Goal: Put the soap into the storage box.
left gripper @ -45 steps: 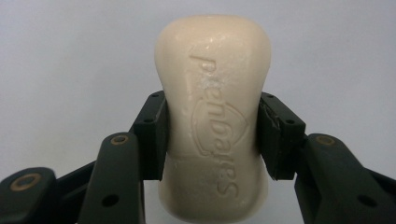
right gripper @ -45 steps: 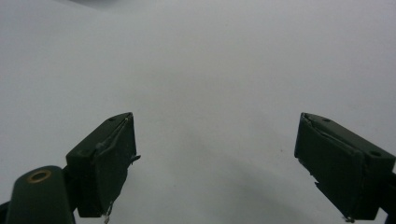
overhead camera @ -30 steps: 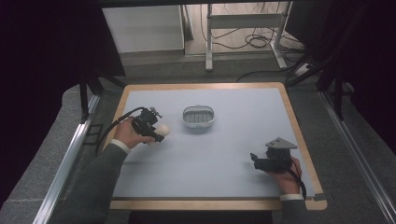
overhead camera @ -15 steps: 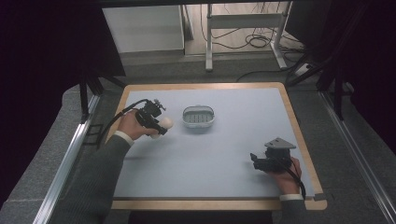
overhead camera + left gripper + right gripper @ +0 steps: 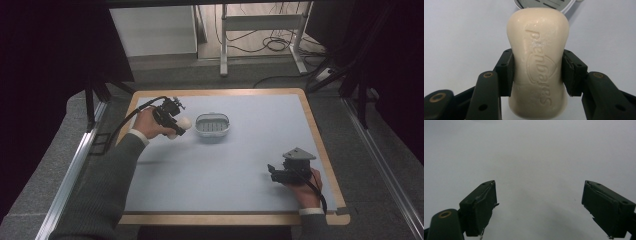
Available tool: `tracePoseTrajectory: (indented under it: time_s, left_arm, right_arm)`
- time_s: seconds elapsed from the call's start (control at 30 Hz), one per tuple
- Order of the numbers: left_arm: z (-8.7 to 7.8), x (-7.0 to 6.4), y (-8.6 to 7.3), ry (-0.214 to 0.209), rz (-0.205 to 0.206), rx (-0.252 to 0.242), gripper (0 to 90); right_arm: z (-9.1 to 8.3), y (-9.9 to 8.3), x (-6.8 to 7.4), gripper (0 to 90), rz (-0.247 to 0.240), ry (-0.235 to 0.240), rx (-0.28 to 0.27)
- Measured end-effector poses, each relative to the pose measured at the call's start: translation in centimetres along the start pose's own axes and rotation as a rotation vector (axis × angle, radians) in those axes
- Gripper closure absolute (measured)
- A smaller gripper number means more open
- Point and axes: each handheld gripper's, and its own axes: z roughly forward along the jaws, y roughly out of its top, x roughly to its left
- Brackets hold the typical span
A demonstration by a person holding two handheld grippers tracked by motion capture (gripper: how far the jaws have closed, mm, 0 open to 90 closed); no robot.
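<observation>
With the left gripper (image 5: 176, 121) clamped on the soap (image 5: 539, 62) just left of the dish (image 5: 212, 125) and the right gripper (image 5: 539, 210) wide open, empty, well right of it, centre the soap over the dish before loosening.

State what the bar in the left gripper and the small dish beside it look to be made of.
Bar: soap by its look, cream, waxy matte, with lettering pressed in and whitish scuffs. Dish: probably moulded plastic, pale grey-white with a slotted floor; its finish is too small to judge.
</observation>
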Motion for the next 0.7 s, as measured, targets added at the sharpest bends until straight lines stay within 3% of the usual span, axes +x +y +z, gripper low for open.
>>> tracePoseTrajectory:
  time_s: [0.13,0.7]
  left_arm:
    - [0.3,0.5,1.0,-0.030,0.012,0.000,50.1]
    - [1.2,0.5,3.7,-0.036,0.066,0.017,50.1]
  right_arm:
    - [0.0,0.0,0.0,12.5,0.000,0.000,0.001]
    - [0.0,-0.1,-0.2,12.5,0.000,0.001,-0.005]
